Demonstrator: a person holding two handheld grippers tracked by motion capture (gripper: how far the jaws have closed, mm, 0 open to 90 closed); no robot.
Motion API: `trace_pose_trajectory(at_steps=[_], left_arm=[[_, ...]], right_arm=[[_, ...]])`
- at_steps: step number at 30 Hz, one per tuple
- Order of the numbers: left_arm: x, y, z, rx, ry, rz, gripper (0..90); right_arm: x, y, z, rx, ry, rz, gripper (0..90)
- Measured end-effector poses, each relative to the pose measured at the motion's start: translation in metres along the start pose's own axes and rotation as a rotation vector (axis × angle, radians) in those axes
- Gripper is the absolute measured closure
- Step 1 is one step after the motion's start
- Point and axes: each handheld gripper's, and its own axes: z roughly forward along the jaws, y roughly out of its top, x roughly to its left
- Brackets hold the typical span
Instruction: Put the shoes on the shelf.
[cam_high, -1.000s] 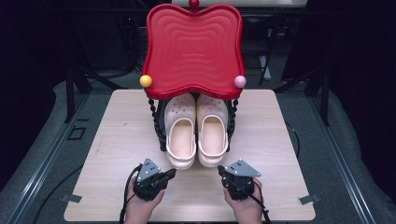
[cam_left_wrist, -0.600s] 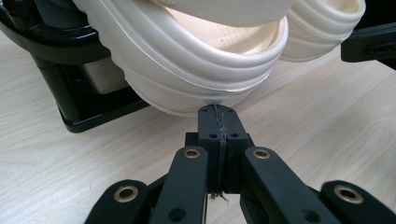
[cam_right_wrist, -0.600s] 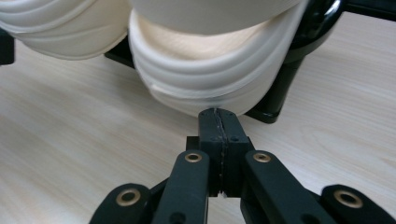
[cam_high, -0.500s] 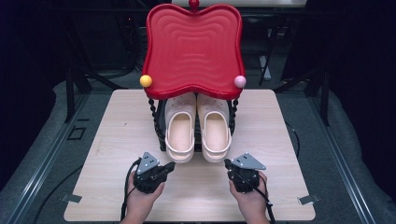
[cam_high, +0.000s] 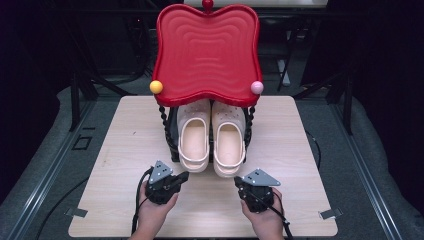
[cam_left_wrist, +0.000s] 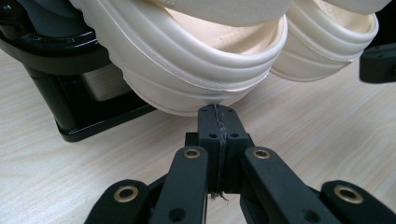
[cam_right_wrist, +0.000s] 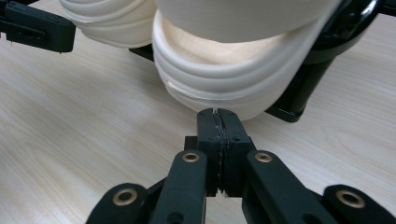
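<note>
Approach step: two clogs (cam_high: 210, 140) sit at twelve o'clock on the tabletop (cam_high: 125, 150), under a red tray (cam_high: 207, 55); left gripper (cam_high: 184, 176) and right gripper (cam_high: 238, 181) both clenched, empty; next, jaws must open around the heels.

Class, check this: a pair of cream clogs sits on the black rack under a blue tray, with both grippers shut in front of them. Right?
Not quite: the tray is red, as the high view shows. The rest stands: cream clogs on the black rack, left gripper and right gripper shut.
</note>
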Motion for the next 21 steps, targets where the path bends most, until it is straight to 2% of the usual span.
trace_pose_trajectory(at_steps=[2,3,4,5,6,8,9,12,15,16,18,20,21], left_arm=[[0.000,0.000,0.000,-0.002,0.000,-0.002,90.0],[0.000,0.001,0.000,-0.002,-0.002,-0.004,90.0],[0.000,0.001,0.000,-0.002,0.000,-0.004,90.0],[0.000,0.001,0.000,-0.004,0.000,-0.004,90.0],[0.001,0.001,0.000,-0.003,-0.001,-0.004,90.0],[0.001,0.002,0.000,-0.002,-0.001,0.000,90.0],[0.001,0.002,0.000,-0.003,-0.001,-0.001,90.0],[0.002,0.004,-0.001,-0.015,0.010,-0.011,90.0],[0.006,0.006,-0.001,-0.016,0.016,-0.022,90.0],[0.007,0.007,-0.001,-0.013,0.017,-0.021,90.0],[0.009,0.008,0.000,-0.013,0.027,-0.021,90.0],[0.013,0.010,0.002,-0.017,0.035,-0.029,90.0],[0.015,0.011,0.002,-0.013,0.034,-0.032,90.0]], right_arm=[[0.002,0.001,0.003,-0.001,-0.014,-0.010,89.5],[0.001,0.001,0.006,-0.028,-0.014,-0.005,89.7],[0.000,0.004,0.005,-0.004,-0.024,-0.010,89.9],[0.000,0.004,0.006,-0.026,-0.047,-0.008,90.0],[-0.002,0.005,0.007,-0.025,-0.064,-0.011,90.0],[-0.006,0.006,0.009,-0.035,-0.075,0.001,90.0],[-0.008,0.007,0.007,-0.009,-0.076,-0.002,90.0],[-0.011,0.008,0.011,-0.039,-0.091,0.007,90.0],[-0.010,0.011,0.011,-0.020,-0.115,-0.031,90.0],[-0.009,0.012,0.015,-0.044,-0.127,-0.037,90.0],[-0.010,0.016,0.016,-0.030,-0.126,-0.034,90.0],[-0.011,0.019,0.020,-0.046,-0.132,-0.029,90.0],[-0.012,0.021,0.020,-0.026,-0.129,-0.028,90.0]])
